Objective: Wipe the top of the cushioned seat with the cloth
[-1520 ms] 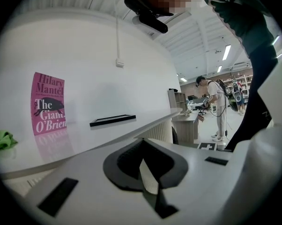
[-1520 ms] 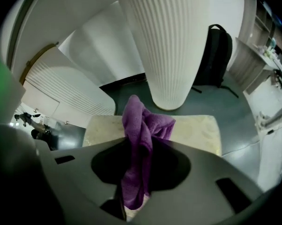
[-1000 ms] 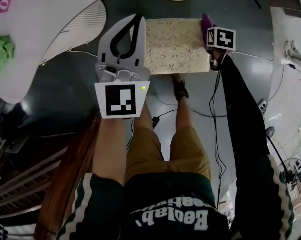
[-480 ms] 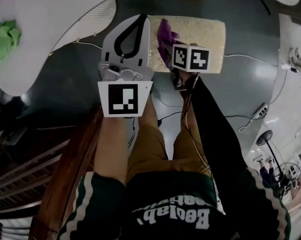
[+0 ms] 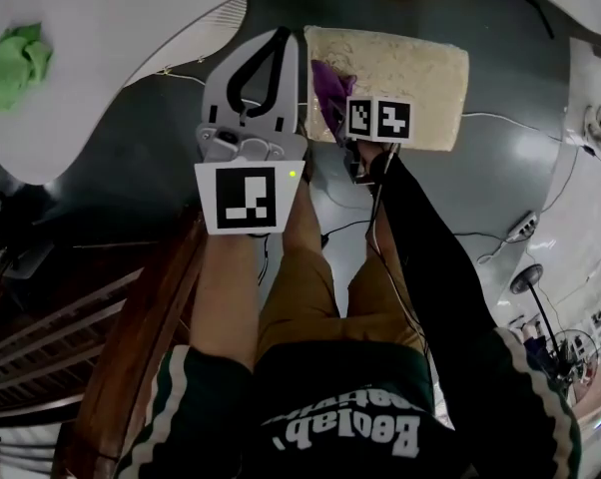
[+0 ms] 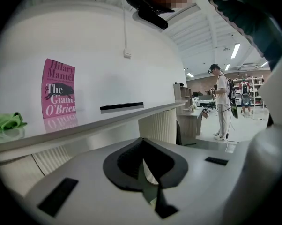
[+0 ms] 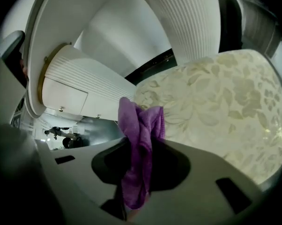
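The cushioned seat (image 5: 410, 68), cream with a pale leaf pattern, stands on the dark floor ahead of my legs. My right gripper (image 5: 337, 108) is shut on a bunched purple cloth (image 5: 329, 86) at the seat's left end. In the right gripper view the cloth (image 7: 140, 135) hangs out of the shut jaws, with the seat top (image 7: 220, 111) just beyond and to the right. My left gripper (image 5: 279, 40) is held up left of the seat, shut, gripping nothing. In the left gripper view it (image 6: 142, 146) points at a white counter.
A curved white counter (image 5: 101, 98) carries a green cloth (image 5: 17, 63) and a pink book (image 6: 59, 88). Ribbed white pedestals (image 7: 188, 22) stand behind the seat. Cables (image 5: 500, 236) trail over the floor at right. A wooden rail (image 5: 141, 357) runs at lower left. A person (image 6: 221, 108) stands far off.
The right gripper has carried the purple cloth from the seat's right edge across to its left end. The left gripper has stayed in place, shut.
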The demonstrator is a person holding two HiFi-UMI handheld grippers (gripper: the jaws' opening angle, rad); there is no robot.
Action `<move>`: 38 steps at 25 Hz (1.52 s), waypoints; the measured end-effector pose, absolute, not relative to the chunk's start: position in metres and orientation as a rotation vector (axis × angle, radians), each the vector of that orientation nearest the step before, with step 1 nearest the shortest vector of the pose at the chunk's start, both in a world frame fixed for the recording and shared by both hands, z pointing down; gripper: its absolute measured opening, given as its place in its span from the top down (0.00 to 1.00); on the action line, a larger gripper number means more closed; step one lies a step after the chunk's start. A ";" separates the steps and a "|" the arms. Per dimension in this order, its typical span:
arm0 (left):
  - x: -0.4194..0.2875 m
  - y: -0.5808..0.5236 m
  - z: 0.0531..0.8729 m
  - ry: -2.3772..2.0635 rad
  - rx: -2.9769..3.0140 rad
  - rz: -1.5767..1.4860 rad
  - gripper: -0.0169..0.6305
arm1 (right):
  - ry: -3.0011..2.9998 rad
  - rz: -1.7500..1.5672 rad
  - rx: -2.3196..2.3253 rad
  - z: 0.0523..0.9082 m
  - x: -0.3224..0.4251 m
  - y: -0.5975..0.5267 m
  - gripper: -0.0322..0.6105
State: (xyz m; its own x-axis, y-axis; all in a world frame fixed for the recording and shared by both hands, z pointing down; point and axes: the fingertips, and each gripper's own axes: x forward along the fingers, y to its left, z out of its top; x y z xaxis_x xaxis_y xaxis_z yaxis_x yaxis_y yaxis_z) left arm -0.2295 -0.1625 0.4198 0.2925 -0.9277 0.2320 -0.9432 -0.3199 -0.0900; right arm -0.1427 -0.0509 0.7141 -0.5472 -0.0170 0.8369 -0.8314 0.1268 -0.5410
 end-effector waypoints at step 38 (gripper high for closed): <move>-0.221 -0.162 0.409 -1.780 2.494 0.332 0.95 | -1.961 1.304 0.840 0.642 -0.135 -0.038 0.78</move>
